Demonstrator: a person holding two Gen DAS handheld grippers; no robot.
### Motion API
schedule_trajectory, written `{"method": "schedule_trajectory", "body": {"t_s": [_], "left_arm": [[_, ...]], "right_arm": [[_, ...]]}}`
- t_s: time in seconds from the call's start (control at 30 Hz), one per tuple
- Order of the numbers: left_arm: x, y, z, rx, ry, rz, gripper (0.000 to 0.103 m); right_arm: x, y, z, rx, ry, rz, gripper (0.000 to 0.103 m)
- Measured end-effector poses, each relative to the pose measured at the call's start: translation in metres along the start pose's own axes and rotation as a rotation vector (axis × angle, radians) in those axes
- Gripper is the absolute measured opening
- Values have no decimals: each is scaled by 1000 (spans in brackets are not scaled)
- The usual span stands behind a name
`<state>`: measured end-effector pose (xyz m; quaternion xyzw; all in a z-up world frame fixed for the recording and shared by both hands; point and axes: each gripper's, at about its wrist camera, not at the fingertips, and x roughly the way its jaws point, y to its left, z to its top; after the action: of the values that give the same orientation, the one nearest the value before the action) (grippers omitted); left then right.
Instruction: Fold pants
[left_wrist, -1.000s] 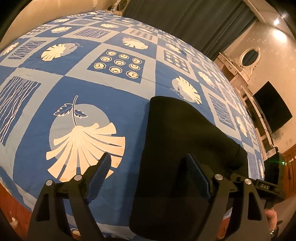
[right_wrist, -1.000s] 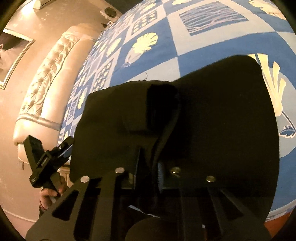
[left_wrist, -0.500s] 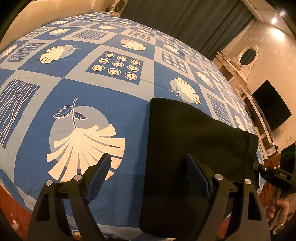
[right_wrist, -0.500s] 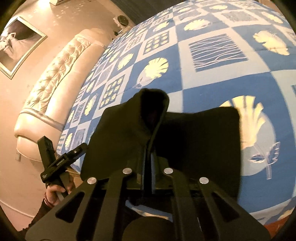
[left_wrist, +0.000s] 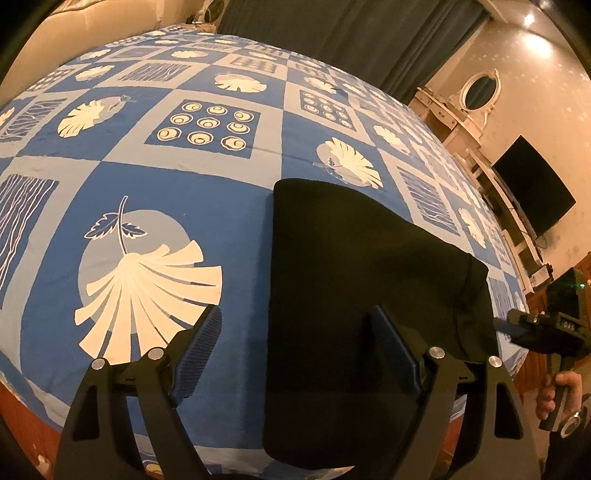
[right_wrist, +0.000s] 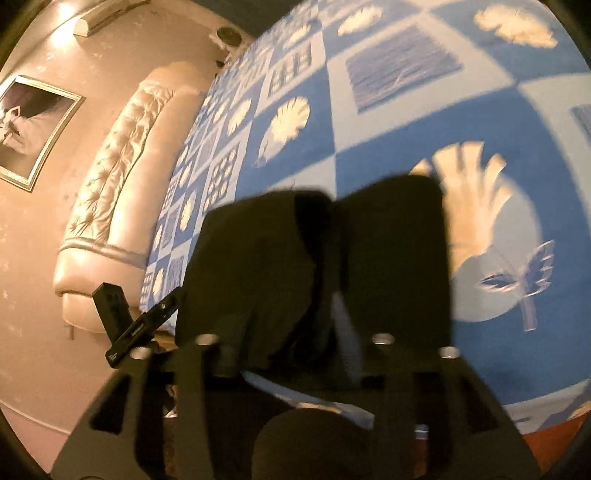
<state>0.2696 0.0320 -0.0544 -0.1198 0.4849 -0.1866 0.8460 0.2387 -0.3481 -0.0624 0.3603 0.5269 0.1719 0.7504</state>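
The pants (left_wrist: 354, 280) are matt black cloth, soft and smooth, without sheen. The bedspread (left_wrist: 207, 184) under them is printed cotton-like cloth, flat and dull. My left gripper (left_wrist: 295, 354) is matt black plastic with bright metal screws, its pads (left_wrist: 199, 350) ribbed and rubbery. The headboard (right_wrist: 122, 184) is tufted, glossy and leather-like. The TV (left_wrist: 532, 188) is glossy black.
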Motion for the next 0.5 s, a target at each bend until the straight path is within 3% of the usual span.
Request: {"method": "schedule_trajectory", "body": {"t_s": [0.07, 0.3, 0.4, 0.47, 0.5], "left_arm": [[0, 2, -1, -12, 6, -3, 82], [2, 2, 0, -13, 11, -7, 82], [3, 2, -1, -23, 15, -14, 82], [3, 3, 0, -23, 17, -16, 82], [2, 3, -1, -22, 16, -15, 82]], "right_arm": [[11, -2, 1, 11, 18, -51, 56], [35, 4, 6, 40, 62, 33, 74], [43, 12, 5, 22, 85, 39, 75], [47, 15, 4, 15, 82, 33, 68], [49, 17, 3, 8, 89, 40, 41]]}}
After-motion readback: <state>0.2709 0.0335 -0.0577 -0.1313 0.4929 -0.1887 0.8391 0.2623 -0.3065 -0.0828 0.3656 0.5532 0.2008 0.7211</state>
